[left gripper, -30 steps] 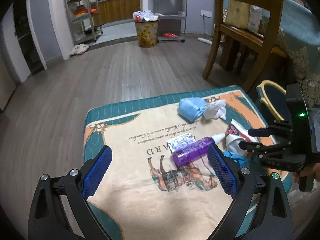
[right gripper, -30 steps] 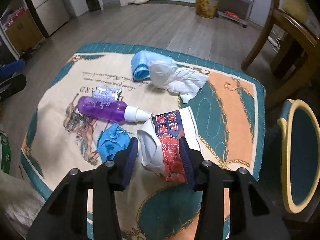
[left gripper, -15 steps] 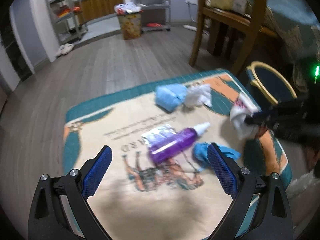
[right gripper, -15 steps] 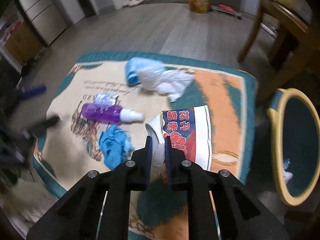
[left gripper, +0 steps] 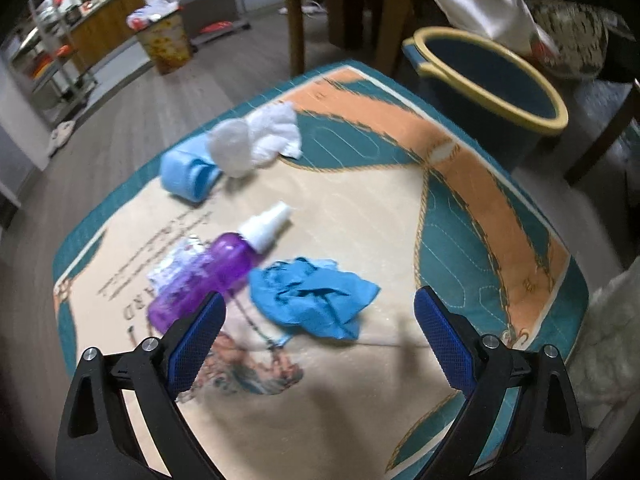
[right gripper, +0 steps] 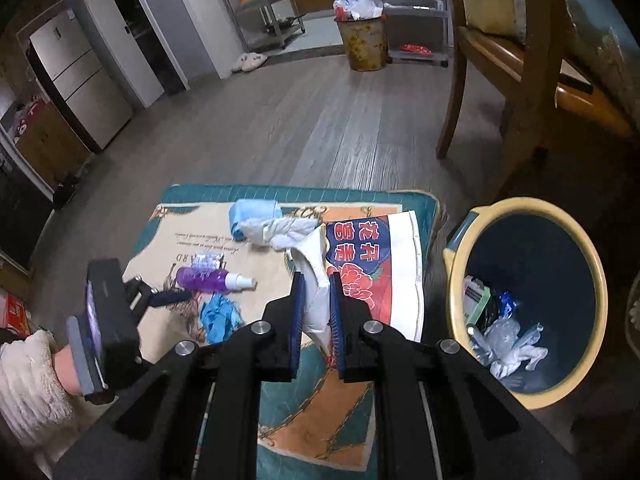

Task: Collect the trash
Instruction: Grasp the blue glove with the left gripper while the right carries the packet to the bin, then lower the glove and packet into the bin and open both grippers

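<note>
Grey wooden floor (right gripper: 280, 128) fills the room, and on it lies a printed mat (left gripper: 400, 220) with beige middle and teal and orange border. At the right of the mat stands a dark blue bin (right gripper: 592, 344) with a yellow rim; some crumpled plastic and packets already lie at its bottom.

In the right wrist view, the right gripper (right gripper: 316, 312) is at the lower middle of the frame, and its blue pads are pressed together on a white bag (right gripper: 400, 280) with a red and blue print. The bag hangs lifted above the mat, just left of the bin.

In the left wrist view, the left gripper (left gripper: 318, 334) has its fingers wide apart with nothing between them. It hangs over a crumpled blue glove (left gripper: 312, 296) in the middle of the frame. Just left of the glove lies a purple spray bottle (left gripper: 200, 276) with a white cap, resting partly on a silver wrapper (left gripper: 172, 260). In the upper left part of the mat are a light blue roll (left gripper: 188, 172) and white crumpled tissue (left gripper: 268, 136), touching each other. A wooden chair (right gripper: 520, 92) stands behind the bin.
</note>
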Available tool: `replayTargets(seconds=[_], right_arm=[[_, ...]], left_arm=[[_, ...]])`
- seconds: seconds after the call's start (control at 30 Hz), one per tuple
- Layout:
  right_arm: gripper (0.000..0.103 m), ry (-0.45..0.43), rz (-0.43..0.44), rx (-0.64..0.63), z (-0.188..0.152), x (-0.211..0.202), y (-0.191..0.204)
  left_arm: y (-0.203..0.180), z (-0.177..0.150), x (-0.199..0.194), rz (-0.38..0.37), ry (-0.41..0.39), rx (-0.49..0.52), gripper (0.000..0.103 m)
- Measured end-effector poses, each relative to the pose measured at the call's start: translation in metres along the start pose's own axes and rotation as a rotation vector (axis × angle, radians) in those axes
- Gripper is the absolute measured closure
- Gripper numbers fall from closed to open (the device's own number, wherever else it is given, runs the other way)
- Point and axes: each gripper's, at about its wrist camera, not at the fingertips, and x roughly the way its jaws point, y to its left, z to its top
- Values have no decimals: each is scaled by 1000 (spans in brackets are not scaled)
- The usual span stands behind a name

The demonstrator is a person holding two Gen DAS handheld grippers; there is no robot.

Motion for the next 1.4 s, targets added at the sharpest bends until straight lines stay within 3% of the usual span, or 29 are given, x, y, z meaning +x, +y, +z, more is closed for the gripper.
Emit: replayTargets(seconds=[0.07, 0.17, 0.23, 0.27, 0.4, 0.8, 1.07, 1.4], right_arm=[[91, 5, 5, -2, 3, 4, -4], [91, 6, 23, -9, 6, 6, -5], [91, 10, 20, -35, 6, 7, -3], [91, 13, 19, -42, 5, 8, -3], [91, -2, 20, -29, 6, 2, -10], [91, -14, 10, 30, 3, -5, -25], [91, -42, -15, 64, 3, -14, -43], [91, -92, -130, 284, -23, -47, -147]], left_arm=[[-4, 2, 8, 2, 24, 10, 12], [-3, 5, 16, 26, 49, 12, 36], [-3, 7, 15, 39, 46, 10, 45], [0, 9, 14, 34, 46, 4, 58], [5, 17, 3, 28, 17, -21, 65], [12, 52, -63, -50, -226, -121, 66], [1, 76, -71, -88, -264, -128, 65], [-62, 121, -50, -154, -274, -52, 65]])
